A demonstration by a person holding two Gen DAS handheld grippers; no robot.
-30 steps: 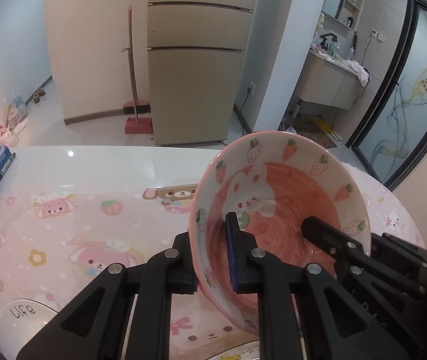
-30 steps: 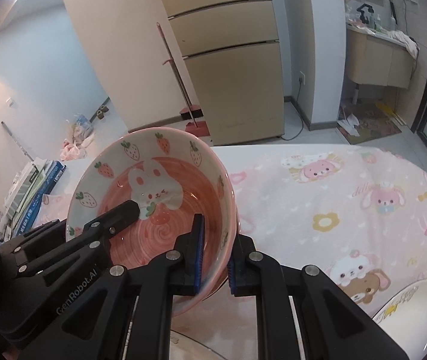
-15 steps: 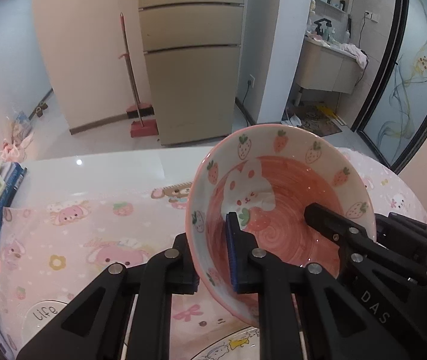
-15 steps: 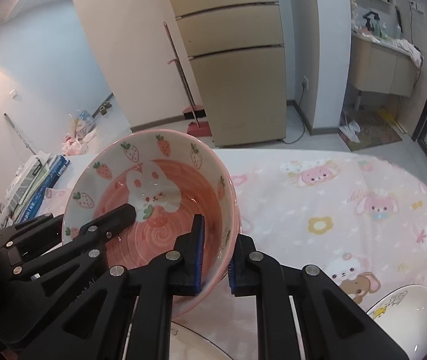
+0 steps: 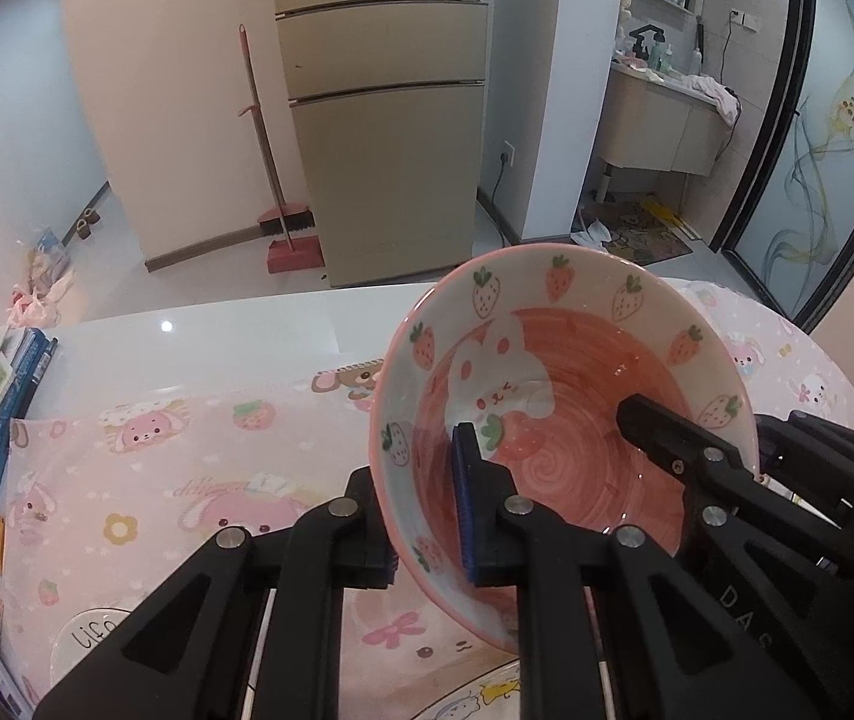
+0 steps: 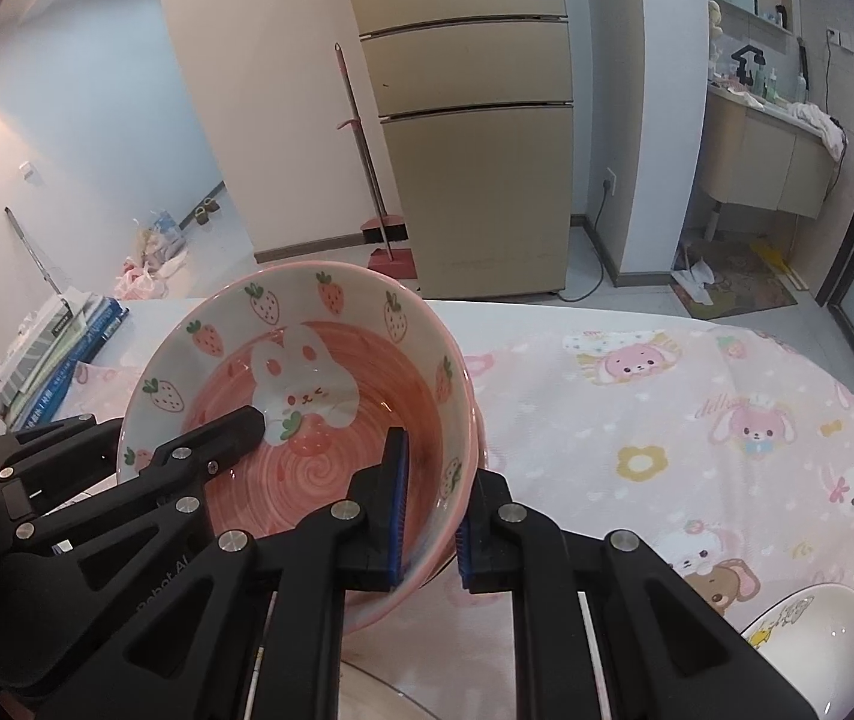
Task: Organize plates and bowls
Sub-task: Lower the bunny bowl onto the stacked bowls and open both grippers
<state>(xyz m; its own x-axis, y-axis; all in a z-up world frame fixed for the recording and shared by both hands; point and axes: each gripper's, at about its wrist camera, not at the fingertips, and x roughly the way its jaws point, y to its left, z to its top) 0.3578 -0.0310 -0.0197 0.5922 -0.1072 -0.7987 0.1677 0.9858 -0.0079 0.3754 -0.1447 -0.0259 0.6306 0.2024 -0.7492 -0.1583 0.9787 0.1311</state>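
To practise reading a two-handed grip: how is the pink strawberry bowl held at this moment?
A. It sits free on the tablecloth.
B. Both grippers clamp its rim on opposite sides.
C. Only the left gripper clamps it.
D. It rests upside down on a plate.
B: the left gripper and the right gripper each pinch the wall of the strawberry bowl, one finger inside and one outside, at opposite sides.

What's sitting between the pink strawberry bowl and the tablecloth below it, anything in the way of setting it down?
The strawberry bowl is gripped on opposite rims by the left gripper and right gripper. Directly beneath it lies part of a plate, so straight down it would meet that plate; the tablecloth further out looks free.
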